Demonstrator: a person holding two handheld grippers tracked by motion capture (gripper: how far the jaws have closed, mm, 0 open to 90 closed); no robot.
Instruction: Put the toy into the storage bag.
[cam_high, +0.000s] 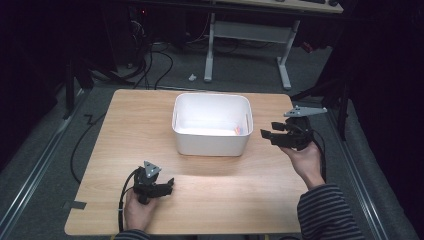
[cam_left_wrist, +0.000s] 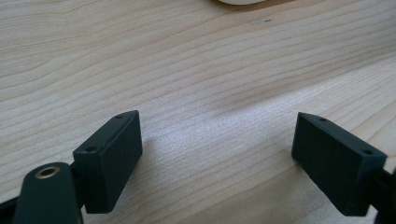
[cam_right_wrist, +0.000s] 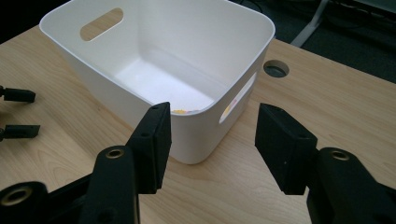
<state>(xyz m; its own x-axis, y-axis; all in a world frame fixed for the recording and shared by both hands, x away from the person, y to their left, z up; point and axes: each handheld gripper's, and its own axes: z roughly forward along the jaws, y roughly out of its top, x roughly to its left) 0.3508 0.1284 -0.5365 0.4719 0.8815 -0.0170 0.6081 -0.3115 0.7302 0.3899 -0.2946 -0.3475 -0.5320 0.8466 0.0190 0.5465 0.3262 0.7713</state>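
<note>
White bin on the table — both grippers' jaws open, empty — right gripper beside it.

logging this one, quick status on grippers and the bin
Left gripper open, empty, low over the table. Right gripper open, empty, beside the white bin, jaws toward its corner. Small orange item inside the bin. Nothing in the way.
</note>
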